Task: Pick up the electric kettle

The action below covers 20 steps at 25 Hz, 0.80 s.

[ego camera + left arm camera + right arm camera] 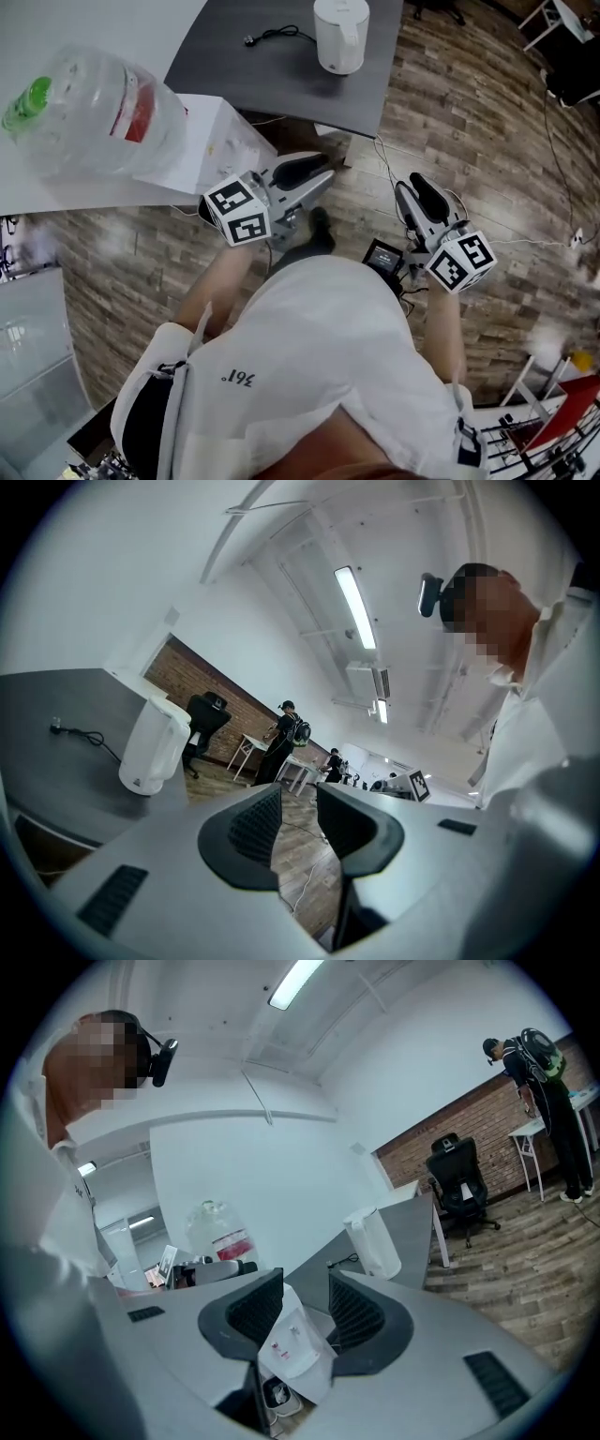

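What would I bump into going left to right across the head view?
A big water bottle → power plug → electric kettle → right gripper.

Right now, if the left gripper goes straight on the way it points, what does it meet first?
Nothing close, it seems. Between the left gripper's open, empty jaws lies only wooden floor; the electric kettle and its grey table sit off to the left. Depth beyond is unclear.
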{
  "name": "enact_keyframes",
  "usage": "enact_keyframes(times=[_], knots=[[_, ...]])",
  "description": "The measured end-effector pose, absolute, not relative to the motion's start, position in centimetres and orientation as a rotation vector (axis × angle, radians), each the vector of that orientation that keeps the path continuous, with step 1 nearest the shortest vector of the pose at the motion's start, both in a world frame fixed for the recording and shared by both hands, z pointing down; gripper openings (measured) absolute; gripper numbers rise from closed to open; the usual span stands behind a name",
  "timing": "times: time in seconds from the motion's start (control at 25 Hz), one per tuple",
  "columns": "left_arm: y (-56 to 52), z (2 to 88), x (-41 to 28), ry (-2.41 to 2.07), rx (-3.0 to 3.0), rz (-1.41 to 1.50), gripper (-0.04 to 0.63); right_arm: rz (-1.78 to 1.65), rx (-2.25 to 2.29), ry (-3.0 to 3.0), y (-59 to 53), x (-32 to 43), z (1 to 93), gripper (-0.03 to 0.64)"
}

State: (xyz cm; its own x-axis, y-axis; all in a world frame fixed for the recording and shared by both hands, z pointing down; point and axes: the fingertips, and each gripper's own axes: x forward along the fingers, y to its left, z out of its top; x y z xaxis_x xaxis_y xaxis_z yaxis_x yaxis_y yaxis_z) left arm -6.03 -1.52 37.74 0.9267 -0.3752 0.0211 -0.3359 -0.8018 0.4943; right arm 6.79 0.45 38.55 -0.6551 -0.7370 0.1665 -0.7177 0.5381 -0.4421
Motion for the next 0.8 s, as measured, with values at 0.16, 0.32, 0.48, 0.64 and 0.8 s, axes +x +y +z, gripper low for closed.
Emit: enact_keyframes(times=[0.16, 0.32, 0.48, 0.64, 0.8], knots=[[-4.5, 37.9, -8.5, -0.507, 2.572, -0.093, 0.1, -0.749, -1.294, 2.725, -2.6, 4.5, 38.5, 0.13], [-6.5, 38.3, -9.9, -0.503, 2.557, -0.089, 0.101, -0.757, -1.319, 2.722, -4.5, 3.4, 38.6, 0.13], [-7.8, 38.8, -10.2, -0.491, 2.545, -0.098, 0.1, -0.779, -1.333, 2.741, -5.8, 3.0, 38.9, 0.13], [-9.2, 39.4, -10.1, -0.506, 2.538, -0.083, 0.101, -0.79, -1.329, 2.768, -7.5, 3.0, 39.5, 0.13], [-10.8, 39.9, -9.7, -0.543, 2.546, -0.064, 0.101, -0.806, -1.297, 2.796, -9.6, 3.3, 40.2, 0.13]])
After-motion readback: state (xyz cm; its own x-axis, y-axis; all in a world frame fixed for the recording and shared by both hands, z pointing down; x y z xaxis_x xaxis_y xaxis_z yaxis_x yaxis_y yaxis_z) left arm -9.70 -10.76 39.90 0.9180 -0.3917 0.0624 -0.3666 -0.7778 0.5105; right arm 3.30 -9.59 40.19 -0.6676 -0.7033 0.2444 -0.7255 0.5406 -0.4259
